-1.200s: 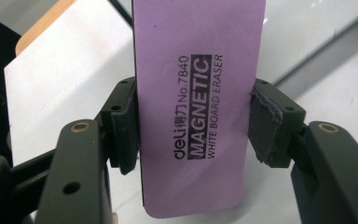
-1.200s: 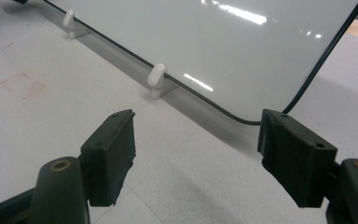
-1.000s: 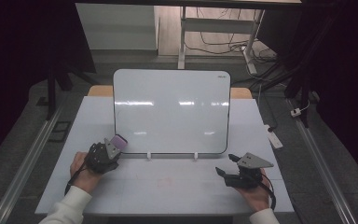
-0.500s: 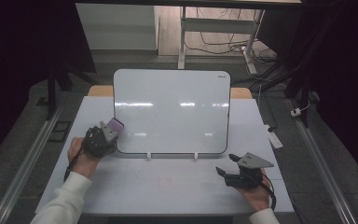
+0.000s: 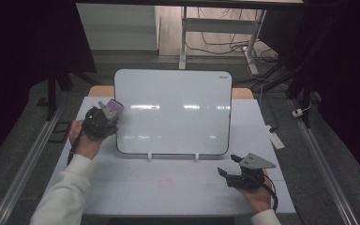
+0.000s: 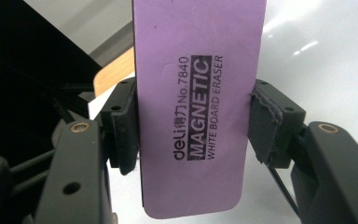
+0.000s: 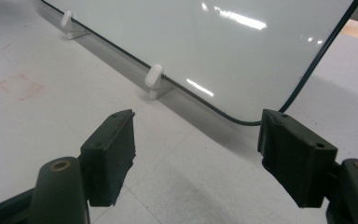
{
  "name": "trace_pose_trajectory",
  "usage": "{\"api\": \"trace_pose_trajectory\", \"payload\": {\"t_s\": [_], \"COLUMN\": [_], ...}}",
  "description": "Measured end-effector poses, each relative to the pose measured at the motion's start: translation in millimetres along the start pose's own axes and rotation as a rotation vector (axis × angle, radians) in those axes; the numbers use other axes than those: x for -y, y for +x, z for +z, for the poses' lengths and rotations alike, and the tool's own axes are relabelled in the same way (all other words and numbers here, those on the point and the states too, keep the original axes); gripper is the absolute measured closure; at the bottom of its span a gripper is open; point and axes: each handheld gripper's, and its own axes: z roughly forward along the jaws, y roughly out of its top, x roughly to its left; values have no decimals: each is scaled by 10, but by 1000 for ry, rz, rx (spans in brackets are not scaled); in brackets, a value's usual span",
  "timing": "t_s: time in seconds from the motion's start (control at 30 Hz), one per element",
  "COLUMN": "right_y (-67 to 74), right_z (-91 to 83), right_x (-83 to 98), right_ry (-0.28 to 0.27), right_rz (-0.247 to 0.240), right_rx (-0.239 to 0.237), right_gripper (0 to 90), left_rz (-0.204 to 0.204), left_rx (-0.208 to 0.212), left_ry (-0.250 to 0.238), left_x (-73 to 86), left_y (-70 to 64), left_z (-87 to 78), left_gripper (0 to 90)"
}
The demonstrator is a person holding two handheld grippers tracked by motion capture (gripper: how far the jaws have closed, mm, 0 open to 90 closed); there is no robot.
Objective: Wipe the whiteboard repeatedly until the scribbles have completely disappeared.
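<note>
- The left gripper (image 5: 107, 112) is up off the table (image 5: 168, 183), at the left edge of the whiteboard (image 5: 173, 112).
- Its two jaws squeeze a purple eraser (image 6: 198, 102) from both sides. The eraser sticks out past the jaws, up and away from the hand.
- The eraser has writing on it. It says "deli", then "No.7840", then "MAGNETIC" in a dark box, then "WHITE BOARD ERASER".
- From above, the purple eraser (image 5: 114, 107) sits right at the tip of the left gripper, touching or almost touching the board's left edge. I cannot tell which.
- The left hand (image 5: 82, 138) is wrapped around the gripper's back. A white sleeve (image 5: 65, 192) reaches forward behind it.
- The whiteboard stands tilted back on two small white clips (image 7: 154, 80). Its face is clean and shiny. A tiny green mark is in its top right corner (image 5: 223, 75), too small to read.
- The right gripper (image 5: 229, 169) is low over the table, in front of the board's right bottom corner.
- Its jaws are spread wide with nothing between them. The board's corner (image 7: 256, 122) is just ahead of them.
- The right hand (image 5: 258, 192) holds it from behind, near the table's front edge.
- A faint red square (image 7: 18, 86) is drawn on the table, off to the left of the right gripper's jaws.
</note>
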Motion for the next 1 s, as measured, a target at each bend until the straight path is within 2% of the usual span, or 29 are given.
{"api": "trace_pose_trajectory", "payload": {"t_s": [0.13, 0.23, 0.33, 0.43, 0.5, 0.53, 0.57, 0.63, 0.7, 0.83, 0.87, 1.0], "right_y": [5, 12, 13, 19, 33, 44, 50, 72, 114, 221, 249, 340], "right_z": [9, 0, -10, -16, -19, -20, -20, -13, -9, 11, 20, 51], "right_x": [-2, -8, -15, -28, -37, -42, -49, -76, -111, -173, -182, -213], "right_ry": [2, -2, -15, -25, -29, -32, -37, -43, -48, -51, -48, -38], "right_rz": [1, -2, 10, 17, 9, 8, 3, -5, -22, -77, -94, -145], "right_rx": [-1, -1, -8, -22, -26, -31, -36, -55, -79, -147, -163, -213], "right_gripper": [271, 271, 271, 271, 271, 271, 268, 263, 259, 261, 261, 264], "left_rz": [34, 37, 26, 2, -3, -8, -4, 19, 32, 70, 81, 116], "left_rx": [30, 90, 181, 308, 378, 428, 475, 529, 606, 737, 766, 834], "left_ry": [-9, -31, -75, -122, -147, -157, -167, -174, -183, -172, -166, -139], "left_x": [-29, -31, 7, 69, 109, 130, 150, 186, 218, 248, 251, 266], "left_y": [-114, -227, -329, -408, -464, -491, -521, -594, -649, -726, -741, -819], "left_z": [-27, -47, -124, -224, -289, -318, -343, -382, -410, -435, -435, -419], "left_gripper": [412, 412, 412, 412, 412, 412, 412, 412, 412, 411, 411, 411]}}
